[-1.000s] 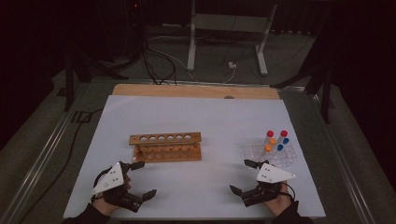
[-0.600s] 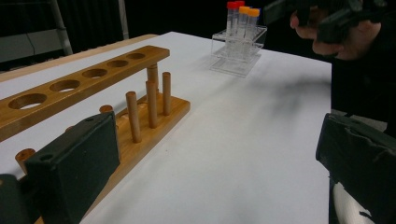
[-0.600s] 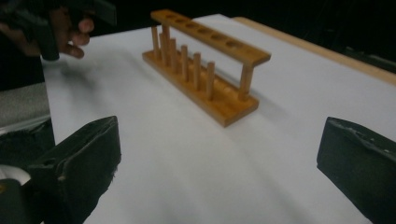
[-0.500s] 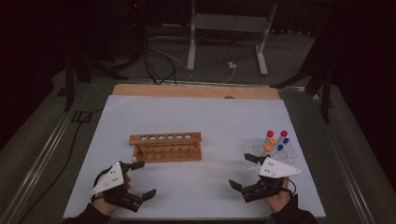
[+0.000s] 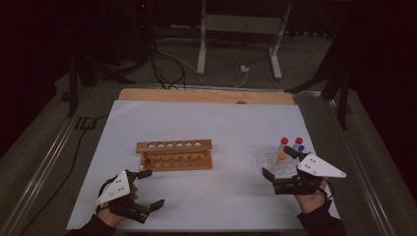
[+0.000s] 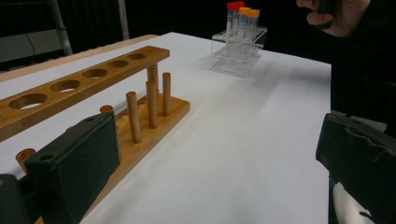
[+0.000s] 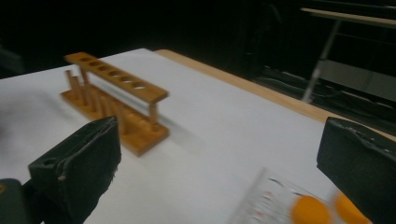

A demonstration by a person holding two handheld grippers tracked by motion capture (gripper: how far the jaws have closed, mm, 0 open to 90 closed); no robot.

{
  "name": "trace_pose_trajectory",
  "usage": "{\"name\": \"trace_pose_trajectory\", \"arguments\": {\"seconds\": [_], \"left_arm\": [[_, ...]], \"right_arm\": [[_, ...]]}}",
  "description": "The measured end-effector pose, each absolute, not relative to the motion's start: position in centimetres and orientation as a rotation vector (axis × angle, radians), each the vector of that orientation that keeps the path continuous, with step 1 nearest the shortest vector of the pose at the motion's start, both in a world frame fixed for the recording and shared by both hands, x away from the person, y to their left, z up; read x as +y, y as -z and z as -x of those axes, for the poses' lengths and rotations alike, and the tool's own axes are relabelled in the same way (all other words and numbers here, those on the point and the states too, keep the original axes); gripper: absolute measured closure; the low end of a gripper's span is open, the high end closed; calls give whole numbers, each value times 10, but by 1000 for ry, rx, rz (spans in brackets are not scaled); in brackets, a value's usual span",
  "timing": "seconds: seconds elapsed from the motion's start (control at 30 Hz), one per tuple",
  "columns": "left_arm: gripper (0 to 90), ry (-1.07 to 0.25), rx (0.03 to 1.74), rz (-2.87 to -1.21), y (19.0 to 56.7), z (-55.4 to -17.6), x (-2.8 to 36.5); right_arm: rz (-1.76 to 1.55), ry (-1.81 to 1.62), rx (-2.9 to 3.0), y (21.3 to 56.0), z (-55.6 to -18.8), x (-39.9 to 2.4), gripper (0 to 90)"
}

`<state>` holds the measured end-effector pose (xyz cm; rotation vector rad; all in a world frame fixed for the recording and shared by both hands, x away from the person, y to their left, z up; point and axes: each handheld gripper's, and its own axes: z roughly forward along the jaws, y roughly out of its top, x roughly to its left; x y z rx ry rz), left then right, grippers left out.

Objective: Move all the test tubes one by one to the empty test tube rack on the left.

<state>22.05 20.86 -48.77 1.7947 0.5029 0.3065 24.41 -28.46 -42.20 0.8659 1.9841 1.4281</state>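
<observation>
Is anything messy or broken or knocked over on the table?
Nothing stands out. The wooden test tube rack stands flat, its holes empty. The capped tubes stand upright in the clear rack. No spills show on the white tabletop. Both grippers are open and hold nothing.

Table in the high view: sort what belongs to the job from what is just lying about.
In the job:
right gripper, open
clear tube holder
capped tubes
wooden rack, holes empty
left gripper, open

Lying about:
metal stand
floor cables

Matt wooden rack (image 5: 174, 154), clear plastic stand (image 5: 277, 161)
</observation>
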Motion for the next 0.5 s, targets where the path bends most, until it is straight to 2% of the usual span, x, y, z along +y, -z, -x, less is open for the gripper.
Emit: {"name": "trace_pose_trajectory", "arguments": {"seconds": [0.5], "left_arm": [[5,-305,503,-1791,488,-220,209]], "right_arm": [[-1085,-1287,1793,426,-248,-326,0]]}}
